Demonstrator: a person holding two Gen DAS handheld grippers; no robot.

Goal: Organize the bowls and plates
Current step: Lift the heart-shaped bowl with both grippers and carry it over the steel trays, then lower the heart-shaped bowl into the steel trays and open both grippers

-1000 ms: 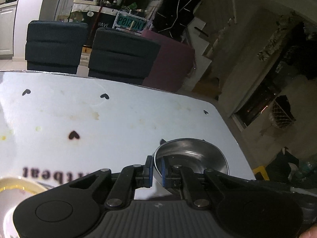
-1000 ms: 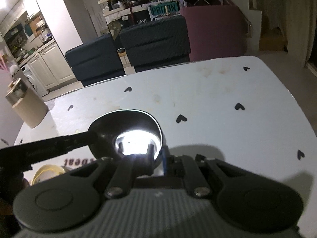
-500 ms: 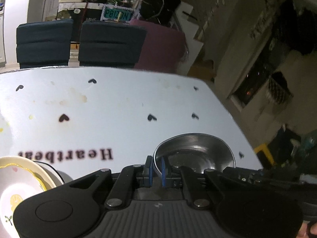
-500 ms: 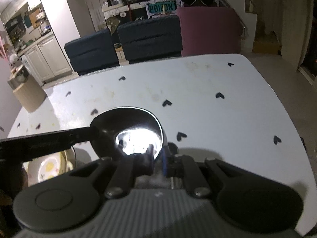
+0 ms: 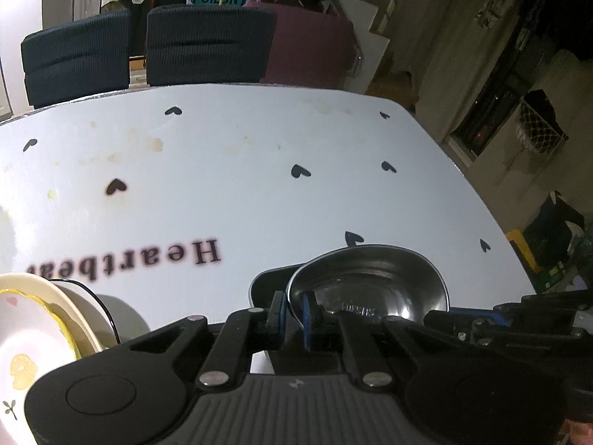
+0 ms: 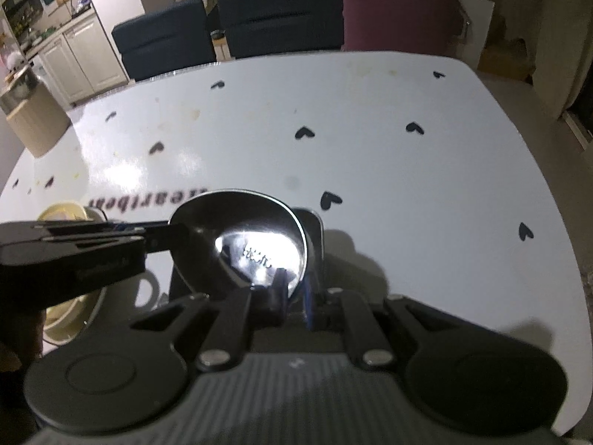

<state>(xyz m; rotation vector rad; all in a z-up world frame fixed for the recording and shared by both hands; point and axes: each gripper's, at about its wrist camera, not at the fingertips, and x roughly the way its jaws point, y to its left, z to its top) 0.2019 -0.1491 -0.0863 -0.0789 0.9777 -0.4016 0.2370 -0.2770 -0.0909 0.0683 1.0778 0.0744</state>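
Steel bowl (image 5: pixel 370 282) first: it hangs just above the white table (image 5: pixel 259 193), near my edge, pinched at two spots on its rim. My left gripper (image 5: pixel 292 311) has its blue pads clamped narrow across the rim nearest its camera. In the right wrist view my right gripper (image 6: pixel 294 289) bites the bowl (image 6: pixel 241 237) at its near rim too, jaws almost together with only the thin steel wall between them. So both claws are holding the same bowl, from two sides, and the left gripper (image 6: pixel 163 237) shows there as a dark bar reaching in from the left.

Right under the bowl I can see a dark, rounded rim (image 5: pixel 267 285) poking out, and it shows again past the bowl's far edge (image 6: pixel 313 230) in the right view. I judge that is another vessel to nest this one into, though I cannot tell what it is.

To my left sits a cream plate (image 5: pixel 33 333) with yellow trim resting on a white dish (image 5: pixel 111 315), just beside the printed word on the tablecloth.

How I'd play it: keep both hands level so the bowl doesn't tip, centre it over that dark rim, lower evenly, and let go only once it sits. Releasing one side early could make it swing or clatter.
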